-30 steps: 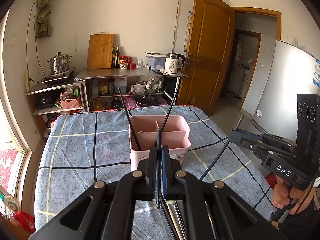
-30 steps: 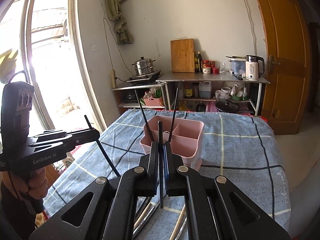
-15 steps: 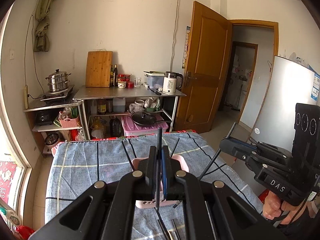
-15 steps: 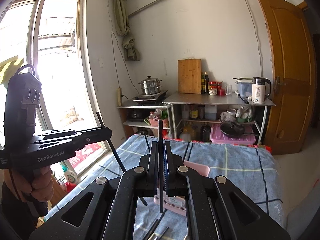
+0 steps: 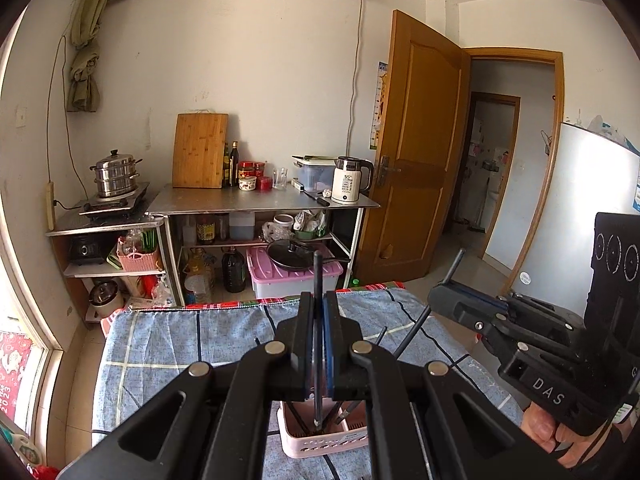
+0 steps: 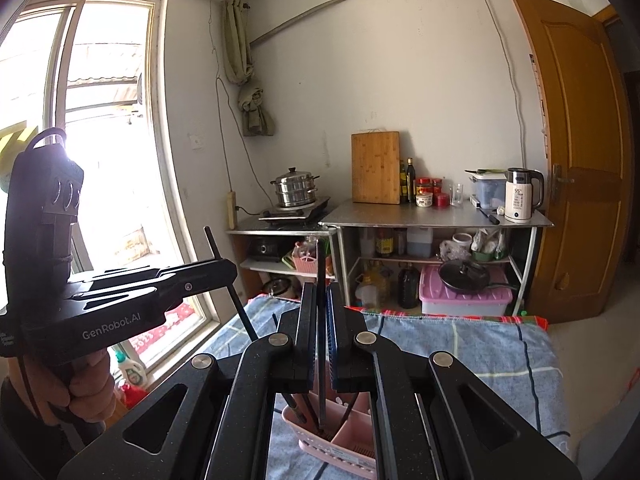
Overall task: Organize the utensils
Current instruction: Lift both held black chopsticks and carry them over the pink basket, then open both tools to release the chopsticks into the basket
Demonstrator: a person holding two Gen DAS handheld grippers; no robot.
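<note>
My left gripper [image 5: 318,312] is shut on a black chopstick [image 5: 317,280] held upright, its lower tip over the pink utensil caddy [image 5: 320,440]. My right gripper [image 6: 320,304] is shut on another black chopstick [image 6: 321,264], also upright, its lower end inside the same caddy [image 6: 340,444]. The caddy sits on the blue checked tablecloth [image 5: 180,340] and holds black chopsticks that lean in its compartments. Each gripper shows in the other's view, the right one [image 5: 444,300] at right, the left one [image 6: 224,268] at left.
A metal shelf unit [image 5: 260,200] with a kettle [image 5: 348,180], cutting board, jars and a steamer pot [image 5: 114,174] stands against the far wall. A wooden door [image 5: 420,148] is open at right. A window [image 6: 100,140] is at left.
Both grippers have risen and tilted up with their chopsticks. The caddy has dropped low in both views and the far wall fills more of each.
</note>
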